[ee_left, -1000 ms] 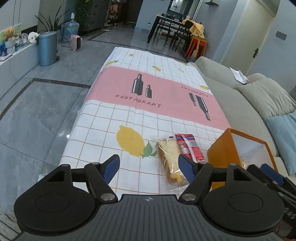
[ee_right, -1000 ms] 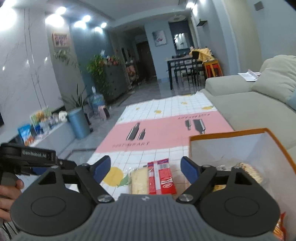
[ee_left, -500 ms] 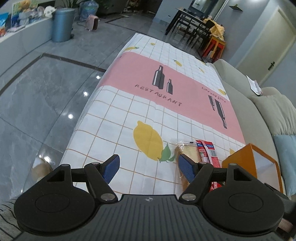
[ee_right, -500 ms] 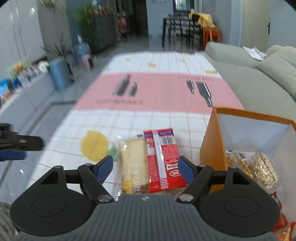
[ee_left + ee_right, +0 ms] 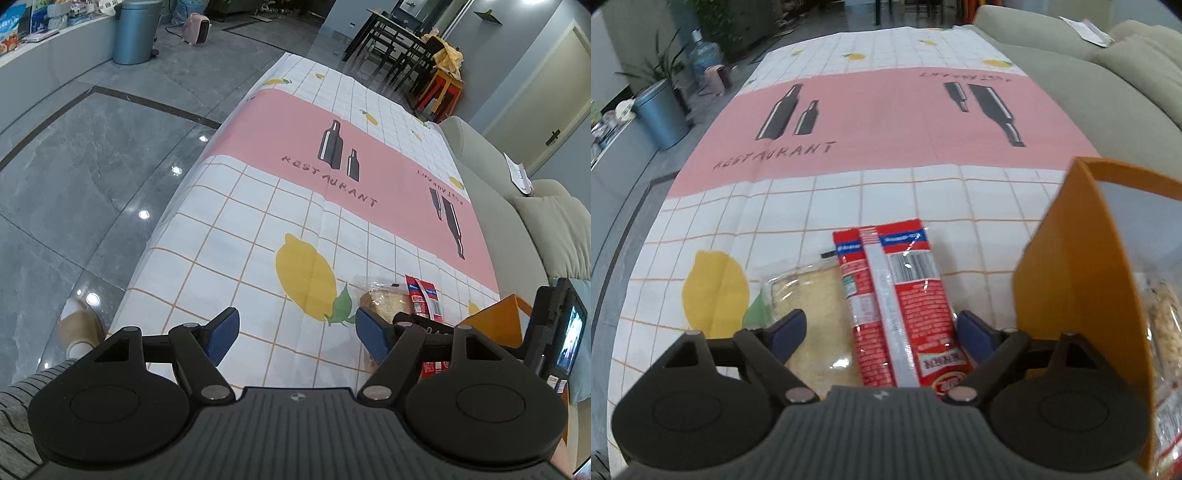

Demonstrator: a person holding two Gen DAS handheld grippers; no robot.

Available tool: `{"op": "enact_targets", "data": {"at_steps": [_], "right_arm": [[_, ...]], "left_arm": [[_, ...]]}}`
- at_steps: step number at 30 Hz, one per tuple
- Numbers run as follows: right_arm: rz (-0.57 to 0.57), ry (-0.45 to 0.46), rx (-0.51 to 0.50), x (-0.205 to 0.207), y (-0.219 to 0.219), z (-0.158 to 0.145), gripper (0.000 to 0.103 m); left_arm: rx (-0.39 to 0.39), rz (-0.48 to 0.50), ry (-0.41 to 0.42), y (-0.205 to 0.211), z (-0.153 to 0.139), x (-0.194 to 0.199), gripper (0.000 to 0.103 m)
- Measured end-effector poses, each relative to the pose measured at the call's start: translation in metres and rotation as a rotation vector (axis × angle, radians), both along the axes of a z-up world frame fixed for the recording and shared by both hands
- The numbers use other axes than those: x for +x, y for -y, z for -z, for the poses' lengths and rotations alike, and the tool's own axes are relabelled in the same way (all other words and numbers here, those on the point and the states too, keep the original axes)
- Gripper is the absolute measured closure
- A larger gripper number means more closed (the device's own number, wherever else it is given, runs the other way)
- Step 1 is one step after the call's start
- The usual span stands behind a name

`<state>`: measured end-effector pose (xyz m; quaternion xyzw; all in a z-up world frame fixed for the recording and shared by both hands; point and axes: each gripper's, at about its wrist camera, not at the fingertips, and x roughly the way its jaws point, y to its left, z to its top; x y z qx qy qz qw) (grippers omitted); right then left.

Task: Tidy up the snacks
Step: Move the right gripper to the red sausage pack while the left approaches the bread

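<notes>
A red snack packet (image 5: 897,306) lies flat on the tablecloth, with a clear-wrapped cake slice (image 5: 812,314) against its left side. My right gripper (image 5: 882,328) hovers over them pointing down. Its jaws are opening, the red packet and part of the cake lie below the gap, and no pad touches either. An orange box (image 5: 1082,277) holding nut bars (image 5: 1160,321) stands just to the right. In the left wrist view my left gripper (image 5: 297,330) is open and empty over the lemon print, left of the cake slice (image 5: 380,299) and red packet (image 5: 423,299).
The checked and pink tablecloth (image 5: 258,221) stretches away ahead. A grey sofa (image 5: 1089,92) with cushions runs along its right side. Grey tiled floor and a person's slippered foot (image 5: 79,325) lie to the left. A blue bin (image 5: 135,33) stands far back left.
My right gripper has dropped and tipped down over the two packets, which now loom large under it, and its jaws have widened. My left gripper has shifted a little and rolled, staying open.
</notes>
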<state>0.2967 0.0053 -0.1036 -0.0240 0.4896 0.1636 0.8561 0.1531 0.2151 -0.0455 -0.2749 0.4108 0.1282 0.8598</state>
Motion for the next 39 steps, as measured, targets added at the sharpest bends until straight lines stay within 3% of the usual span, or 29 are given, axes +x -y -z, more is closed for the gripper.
{"op": "enact_targets", "data": {"at_steps": [6,9,22,36,39], "right_arm": [[-0.026,0.045,0.013,-0.014,0.004,0.0,0.041],[-0.04,0.047,0.03,-0.026,0.005,-0.001,0.045],[-0.13,-0.052,0.127,-0.091,0.007,-0.003,0.047],[-0.099,-0.098,0.017,-0.136,0.034,0.005,0.045],[-0.082,-0.071,-0.008,-0.135,0.034,0.008,0.034]], "left_arm": [[0.013,0.01,-0.015,0.002,0.0,0.002,0.018],[0.024,0.018,-0.017,0.005,-0.001,0.001,0.019],[0.048,0.017,-0.027,0.005,-0.005,-0.005,0.018],[0.059,0.023,-0.052,0.005,-0.002,-0.003,0.018],[0.066,0.032,-0.057,0.007,-0.002,-0.003,0.018]]}}
